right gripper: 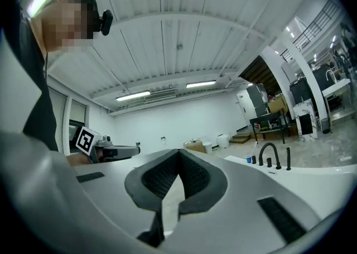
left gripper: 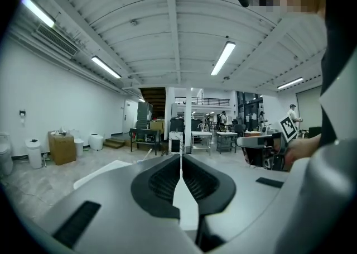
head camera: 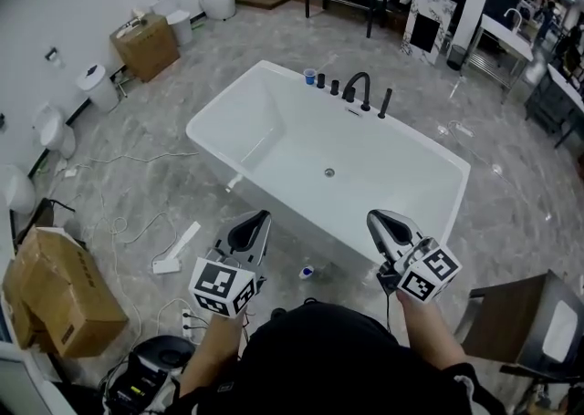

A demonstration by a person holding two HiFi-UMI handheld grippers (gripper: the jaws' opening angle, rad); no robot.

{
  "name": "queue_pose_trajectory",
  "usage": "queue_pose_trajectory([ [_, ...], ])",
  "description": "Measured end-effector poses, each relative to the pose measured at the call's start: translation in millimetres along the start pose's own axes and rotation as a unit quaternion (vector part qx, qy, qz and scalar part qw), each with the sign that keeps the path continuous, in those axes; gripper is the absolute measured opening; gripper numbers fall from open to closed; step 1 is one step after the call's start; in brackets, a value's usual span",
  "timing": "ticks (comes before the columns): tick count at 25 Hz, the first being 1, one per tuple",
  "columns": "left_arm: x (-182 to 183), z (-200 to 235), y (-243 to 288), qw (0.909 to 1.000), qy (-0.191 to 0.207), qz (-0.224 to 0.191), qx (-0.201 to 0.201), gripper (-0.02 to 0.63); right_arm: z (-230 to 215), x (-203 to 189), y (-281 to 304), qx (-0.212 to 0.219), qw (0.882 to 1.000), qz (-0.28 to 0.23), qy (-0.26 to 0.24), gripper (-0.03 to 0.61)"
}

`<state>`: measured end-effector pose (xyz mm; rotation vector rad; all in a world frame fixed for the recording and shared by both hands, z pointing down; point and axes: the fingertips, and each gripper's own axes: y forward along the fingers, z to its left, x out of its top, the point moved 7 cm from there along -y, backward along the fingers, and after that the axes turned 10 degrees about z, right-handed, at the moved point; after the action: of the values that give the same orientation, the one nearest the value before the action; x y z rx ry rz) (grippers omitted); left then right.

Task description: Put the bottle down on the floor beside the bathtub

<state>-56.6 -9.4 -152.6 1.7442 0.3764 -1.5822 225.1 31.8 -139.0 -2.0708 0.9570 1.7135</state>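
A small white bottle (head camera: pixel 307 272) with a blue cap rests on the grey floor, close against the near side of the white bathtub (head camera: pixel 274 130). It lies below and between my two grippers. My left gripper (head camera: pixel 259 220) is held up in front of me, shut and empty, its jaws together (left gripper: pixel 180 158). The right gripper (head camera: pixel 378 220) is level with it, also shut with nothing between its jaws (right gripper: pixel 179 158). Each gripper view looks out across the room, not down, so neither shows the bottle. The tub rim (right gripper: pixel 312 172) and its black faucet (right gripper: pixel 269 153) appear in the right gripper view.
A blue cup (head camera: pixel 310 76) and the black faucet (head camera: pixel 358 87) stand on the tub's far rim. Cardboard boxes (head camera: pixel 64 299) (head camera: pixel 146 46), toilets and cables line the left wall. A power strip (head camera: pixel 187 320) lies near my feet. A dark stool (head camera: pixel 534 322) stands at right.
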Motion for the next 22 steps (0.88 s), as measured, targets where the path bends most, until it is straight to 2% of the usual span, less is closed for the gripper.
queue_pose_trajectory([
  [7,-5,4,8,0.9996,-0.026,0.004,0.01,0.025,0,-3,4,-0.008,1.0,0.002,-0.019,0.028],
  [12,-6,17,24,0.9988,-0.048,0.007,0.006,0.023,-4,11,26,-0.008,0.999,-0.007,-0.037,0.028],
  [16,0,14,16,0.9992,-0.04,0.0,0.009,0.023,2,21,31,-0.009,0.998,-0.006,-0.064,0.028],
  [22,-6,15,3,0.999,-0.044,-0.004,0.009,0.023,6,15,27,-0.02,0.998,-0.009,-0.053,0.028],
])
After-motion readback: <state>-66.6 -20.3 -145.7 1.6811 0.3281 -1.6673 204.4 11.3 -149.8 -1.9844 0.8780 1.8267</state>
